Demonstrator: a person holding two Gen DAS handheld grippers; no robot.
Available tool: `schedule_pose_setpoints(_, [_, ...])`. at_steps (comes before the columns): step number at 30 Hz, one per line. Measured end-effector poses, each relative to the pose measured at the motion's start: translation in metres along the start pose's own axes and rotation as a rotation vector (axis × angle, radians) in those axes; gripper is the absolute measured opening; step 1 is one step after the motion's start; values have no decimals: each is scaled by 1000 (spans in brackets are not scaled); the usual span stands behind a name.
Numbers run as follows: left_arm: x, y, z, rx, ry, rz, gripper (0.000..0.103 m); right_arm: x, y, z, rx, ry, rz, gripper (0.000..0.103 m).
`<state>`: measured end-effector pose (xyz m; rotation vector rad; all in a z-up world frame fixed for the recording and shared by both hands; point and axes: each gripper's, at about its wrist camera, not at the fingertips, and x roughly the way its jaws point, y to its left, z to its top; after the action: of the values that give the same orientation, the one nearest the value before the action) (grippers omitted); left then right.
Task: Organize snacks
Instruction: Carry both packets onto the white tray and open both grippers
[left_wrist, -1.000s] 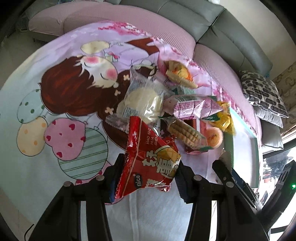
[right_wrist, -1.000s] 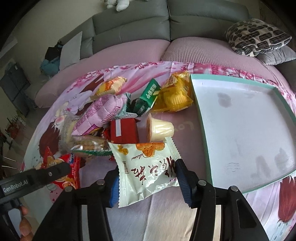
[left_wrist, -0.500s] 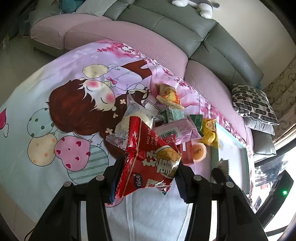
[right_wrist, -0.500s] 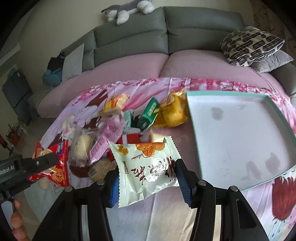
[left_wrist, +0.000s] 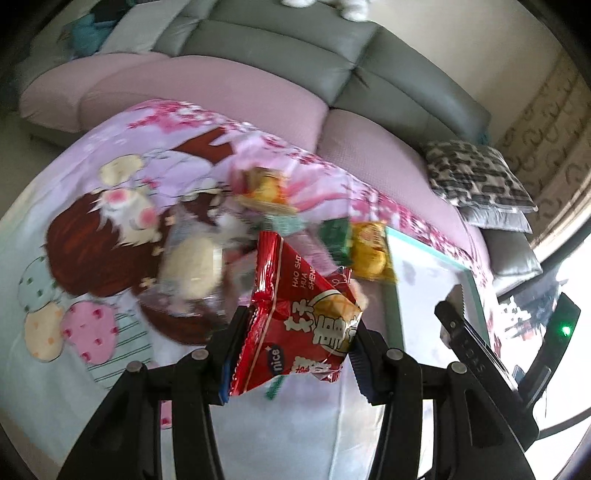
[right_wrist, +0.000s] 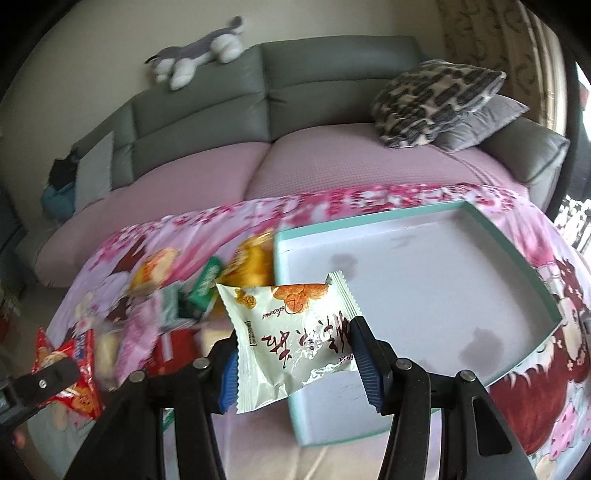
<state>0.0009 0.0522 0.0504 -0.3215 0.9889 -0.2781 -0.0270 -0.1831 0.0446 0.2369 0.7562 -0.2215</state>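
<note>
Both packets have been lifted since the earlier frame. A red snack packet (left_wrist: 299, 325) is clamped in the left tongs (left_wrist: 291, 354) at lower centre, above the snack pile (left_wrist: 266, 229). A white packet (right_wrist: 295, 332) is clamped in the right tongs (right_wrist: 295, 373), over the near-left edge of the teal-rimmed tray (right_wrist: 535, 280).

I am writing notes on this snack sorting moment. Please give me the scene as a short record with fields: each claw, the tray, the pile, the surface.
left claw: shut on the red snack packet
right claw: shut on the white snack packet
tray: teal rim, white floor, no snacks inside
snack pile: loose packets beside the tray, blurred
surface: cartoon-print cloth
background: grey sofa with a plush toy on top
</note>
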Motion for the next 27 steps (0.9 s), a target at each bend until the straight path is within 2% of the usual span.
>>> schedule_pose_setpoints(6, [23, -38, 11, 93, 32, -24, 52, 6, -27, 8, 55, -14, -63, 56])
schedule_pose_setpoints(11, [46, -78, 26, 164, 45, -72, 52, 12, -47, 13, 87, -17, -108, 56])
schedule_pose_setpoints(17, [80, -130, 34, 243, 62, -108, 52, 17, -74, 15, 166, 7, -121, 56])
schedule_pose_setpoints(27, [137, -181, 46, 325, 122, -149, 52, 38, -106, 34, 138, 56, -176, 56])
